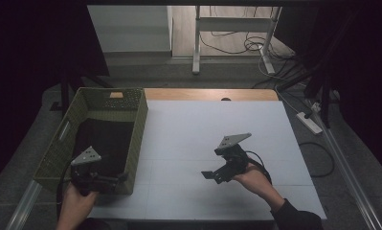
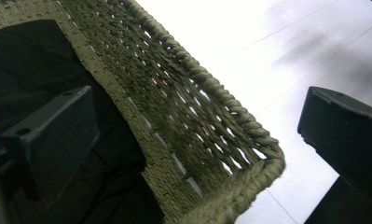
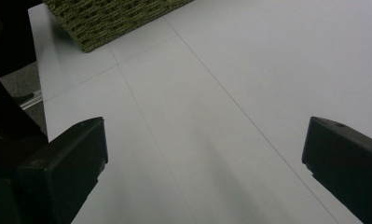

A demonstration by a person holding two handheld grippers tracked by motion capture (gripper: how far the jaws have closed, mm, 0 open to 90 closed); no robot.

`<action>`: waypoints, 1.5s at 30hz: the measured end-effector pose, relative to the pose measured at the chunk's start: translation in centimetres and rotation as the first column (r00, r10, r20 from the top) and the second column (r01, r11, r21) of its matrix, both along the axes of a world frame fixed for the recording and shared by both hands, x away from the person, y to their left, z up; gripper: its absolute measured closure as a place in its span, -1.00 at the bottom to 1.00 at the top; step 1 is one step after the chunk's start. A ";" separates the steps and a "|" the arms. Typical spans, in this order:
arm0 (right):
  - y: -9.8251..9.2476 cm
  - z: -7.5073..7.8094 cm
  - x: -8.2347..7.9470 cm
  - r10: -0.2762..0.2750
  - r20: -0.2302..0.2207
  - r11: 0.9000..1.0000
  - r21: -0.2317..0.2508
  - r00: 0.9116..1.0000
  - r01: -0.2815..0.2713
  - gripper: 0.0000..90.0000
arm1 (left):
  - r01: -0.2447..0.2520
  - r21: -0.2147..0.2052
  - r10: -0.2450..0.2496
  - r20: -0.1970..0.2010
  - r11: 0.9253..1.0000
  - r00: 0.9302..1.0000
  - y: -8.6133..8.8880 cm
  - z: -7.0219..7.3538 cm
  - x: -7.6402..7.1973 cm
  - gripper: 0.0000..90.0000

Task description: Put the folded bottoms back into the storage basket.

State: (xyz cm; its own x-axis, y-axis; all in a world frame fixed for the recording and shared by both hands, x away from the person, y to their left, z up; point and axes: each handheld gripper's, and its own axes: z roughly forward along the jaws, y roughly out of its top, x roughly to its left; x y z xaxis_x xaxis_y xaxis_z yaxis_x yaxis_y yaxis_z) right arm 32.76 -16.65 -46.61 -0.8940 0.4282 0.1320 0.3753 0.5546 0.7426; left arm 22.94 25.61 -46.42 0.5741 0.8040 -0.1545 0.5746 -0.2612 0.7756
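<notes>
The green woven rectangular basket [image 1: 141, 125] sat at the left edge of the white table [image 1: 217, 134], with something black lying inside it, probably a dark cloth [image 1: 105, 143], though it was too dim to be sure. The left gripper [image 1: 119, 178] hung right at the basket's near corner, jaws spread wide, one inside over the dark stuff and one outside over the table, straddling the woven wall [image 2: 197, 116] and gripping nothing. The right gripper [image 1: 208, 175] hovered over bare tabletop well to the right, pointing back toward the basket, jaws wide apart and empty too. Couldn't read any brand or writing anywhere.
</notes>
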 end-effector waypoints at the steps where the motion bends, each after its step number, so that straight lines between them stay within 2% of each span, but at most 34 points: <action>1: -0.3 0.0 -0.1 -0.005 0.000 1.000 0.003 1.000 0.005 -0.98 | -0.005 -0.001 0.005 0.000 1.000 1.000 0.1 0.0 0.0 -1.00; 4: -1.1 0.2 -0.3 -0.025 0.001 1.000 0.012 1.000 0.025 -0.98 | -0.006 -0.023 0.006 0.000 1.000 1.000 0.3 -0.1 0.1 -1.00; 12: -4.0 0.4 -1.1 -0.087 0.009 0.996 0.017 0.996 0.087 -0.98 | -0.003 -0.004 0.003 -0.006 1.000 1.000 0.3 0.0 0.0 -1.00; 22: -7.5 0.4 -2.2 -0.169 0.018 0.985 0.019 0.985 0.169 -0.98 | 0.008 -0.008 -0.008 -0.006 1.000 1.000 0.2 0.1 -0.2 -1.00; 28: -9.8 0.3 -3.1 -0.226 0.021 0.974 0.020 0.974 0.226 -0.98 | 0.014 -0.008 -0.014 -0.005 1.000 1.000 0.2 0.2 -0.6 -1.00; 38: -13.0 -0.1 -5.0 -0.304 0.015 0.952 0.033 0.952 0.304 -0.98 | 0.027 0.005 -0.026 -0.026 1.000 0.999 -0.2 0.1 -1.2 -1.00; 45: -14.6 -0.5 -6.1 -0.350 0.014 0.937 0.031 0.937 0.349 -0.98 | 0.006 0.016 -0.005 -0.020 1.000 1.000 0.0 -0.2 -1.9 -1.00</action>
State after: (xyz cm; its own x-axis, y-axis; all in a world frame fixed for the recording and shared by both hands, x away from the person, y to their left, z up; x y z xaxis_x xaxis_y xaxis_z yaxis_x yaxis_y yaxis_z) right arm 26.66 -31.25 -47.15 -0.6910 0.7105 0.1330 0.5279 0.3703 0.7643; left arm 21.08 25.63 -46.60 0.5755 0.8033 -0.1532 0.5886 -0.2768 0.7596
